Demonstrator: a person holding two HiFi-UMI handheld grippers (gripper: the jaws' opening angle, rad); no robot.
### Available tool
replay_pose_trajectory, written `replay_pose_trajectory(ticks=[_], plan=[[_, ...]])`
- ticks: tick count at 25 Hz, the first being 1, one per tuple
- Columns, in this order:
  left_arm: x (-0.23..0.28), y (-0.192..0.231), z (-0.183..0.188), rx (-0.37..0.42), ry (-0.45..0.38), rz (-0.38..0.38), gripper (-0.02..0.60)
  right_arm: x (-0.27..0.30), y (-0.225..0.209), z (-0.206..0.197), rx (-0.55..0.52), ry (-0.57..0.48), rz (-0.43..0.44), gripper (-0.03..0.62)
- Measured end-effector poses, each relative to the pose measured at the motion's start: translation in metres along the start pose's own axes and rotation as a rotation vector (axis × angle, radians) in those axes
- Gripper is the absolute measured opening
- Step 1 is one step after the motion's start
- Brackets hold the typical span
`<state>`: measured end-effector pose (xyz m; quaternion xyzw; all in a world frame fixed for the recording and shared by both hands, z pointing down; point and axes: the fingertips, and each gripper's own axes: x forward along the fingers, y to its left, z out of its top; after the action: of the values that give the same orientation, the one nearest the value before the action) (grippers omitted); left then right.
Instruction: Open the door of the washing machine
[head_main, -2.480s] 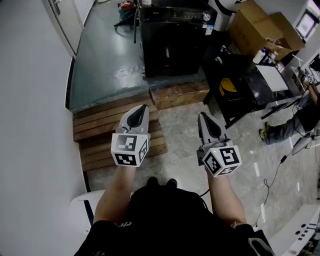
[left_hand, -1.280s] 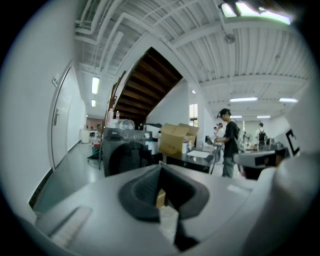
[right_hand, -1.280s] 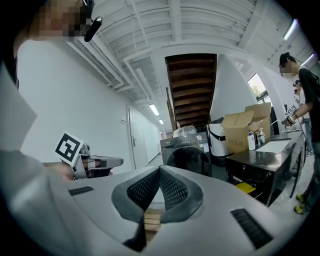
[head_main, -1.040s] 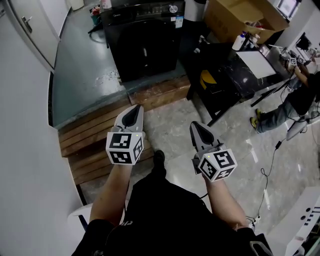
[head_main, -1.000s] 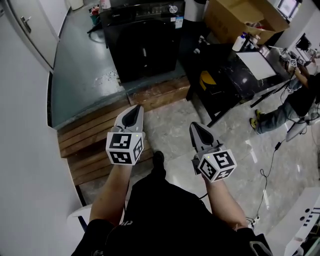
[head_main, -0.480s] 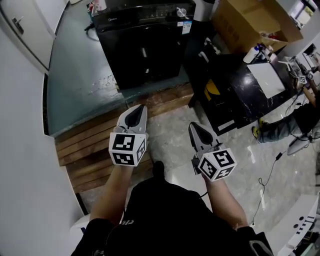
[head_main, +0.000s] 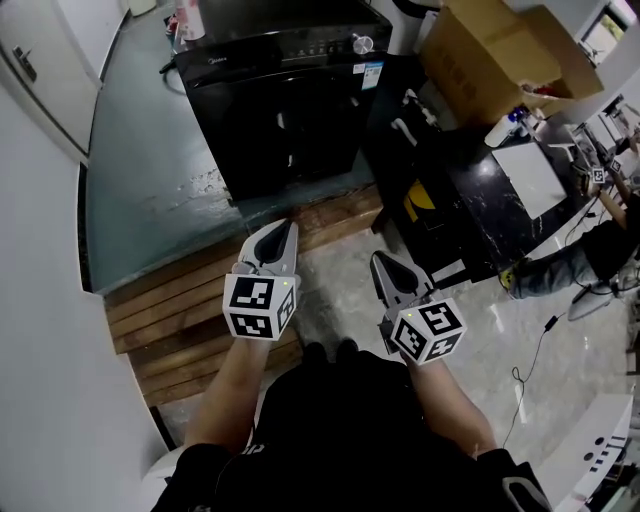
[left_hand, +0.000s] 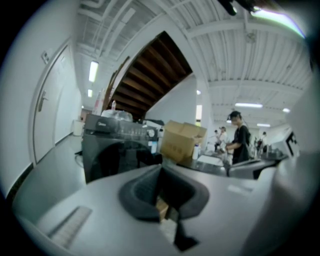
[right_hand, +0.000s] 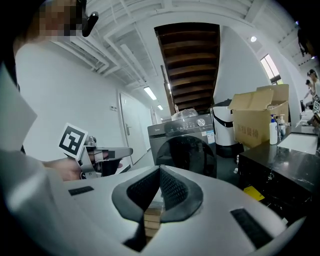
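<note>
The left gripper and right gripper are held pressed together, empty, before the closed washing machine.

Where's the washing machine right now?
In the head view the black washing machine stands top centre, beyond the wooden steps, left of the cardboard box.

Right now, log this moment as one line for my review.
washing machine door: closed | left gripper: shut, empty | right gripper: shut, empty | contact: none, both short of machine
</note>
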<state>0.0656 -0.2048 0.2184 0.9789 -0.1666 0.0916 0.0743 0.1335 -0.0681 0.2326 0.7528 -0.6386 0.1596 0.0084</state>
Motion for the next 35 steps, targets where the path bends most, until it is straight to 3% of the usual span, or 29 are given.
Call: replay_pose_trajectory(ticks=[10, 23, 27, 35], plan=[[0.042, 0.028, 0.014, 0.007, 0.001, 0.087, 0.008, 0.051, -0.035, 0.015, 0.003, -0.008, 0.089, -0.005], [0.181, 0.028, 0.051, -0.024, 0.010, 0.170, 0.008, 0.136, -0.141, 0.065, -0.012, 0.010, 0.241, -0.005], [0.205, 0.027, 0.055, -0.025, 0.017, 0.200, 0.008, 0.155, -0.157, 0.068, -0.016, 0.033, 0.300, -0.005], [0.221, 0.054, 0.058, -0.038, 0.024, 0.237, 0.008, 0.187, -0.160, 0.063, -0.013, 0.082, 0.340, -0.005]])
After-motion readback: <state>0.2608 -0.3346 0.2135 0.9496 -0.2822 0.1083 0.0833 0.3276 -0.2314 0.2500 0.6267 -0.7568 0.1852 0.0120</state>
